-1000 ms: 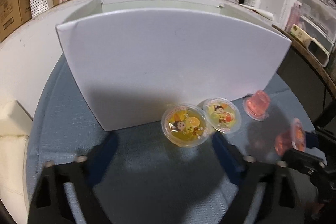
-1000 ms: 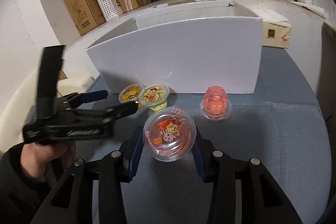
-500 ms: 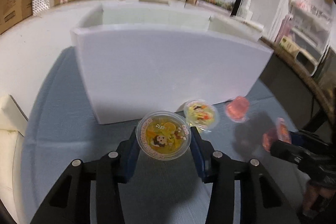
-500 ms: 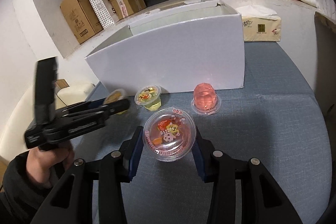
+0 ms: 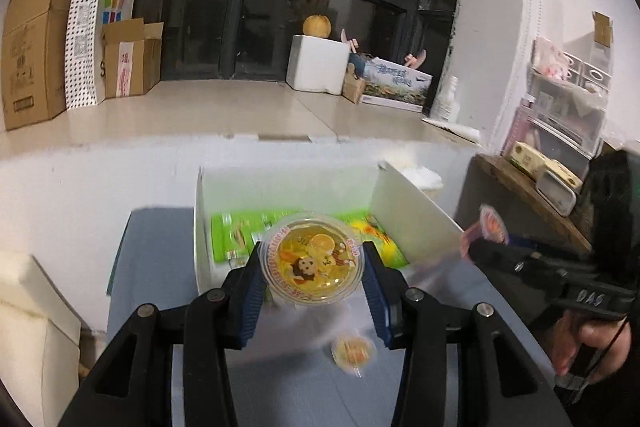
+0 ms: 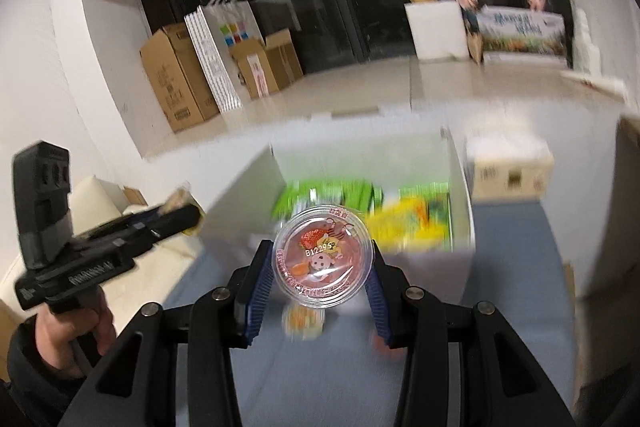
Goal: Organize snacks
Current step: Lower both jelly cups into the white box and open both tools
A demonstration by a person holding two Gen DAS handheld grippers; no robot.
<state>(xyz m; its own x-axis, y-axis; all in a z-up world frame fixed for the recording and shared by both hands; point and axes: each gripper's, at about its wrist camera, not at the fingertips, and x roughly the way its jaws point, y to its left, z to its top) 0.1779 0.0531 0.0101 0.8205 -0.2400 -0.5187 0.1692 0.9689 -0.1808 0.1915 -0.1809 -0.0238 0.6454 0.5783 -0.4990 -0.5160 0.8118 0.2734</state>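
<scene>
Snacks: two jelly cups were up off the table, one in each hand-held gripper. Left hand-held gripper (image 5: 312, 277) was clamped on the yellow jelly cup (image 5: 311, 263), blue pads on both sides of the rim, lid facing the camera. Right hand-held gripper (image 6: 322, 269) was clamped on the pink jelly cup (image 6: 323, 257) the same way. Both cups sat above the near edge of the white box (image 5: 412, 205), which was open at the top with green packets (image 5: 236, 233) and a yellow packet (image 6: 404, 223) inside. One more small orange jelly cup (image 5: 353, 349) lay on the blue table (image 5: 280, 387) just in front of the box, blurred. Right view also showed an orange-red blob by the right finger, too blurred to tell. A person's hand (image 6: 72, 327) held the left tool's handle. Cardboard boxes (image 5: 36, 47) and a dotted paper bag (image 5: 100, 27) stood on the ledge behind.
</scene>
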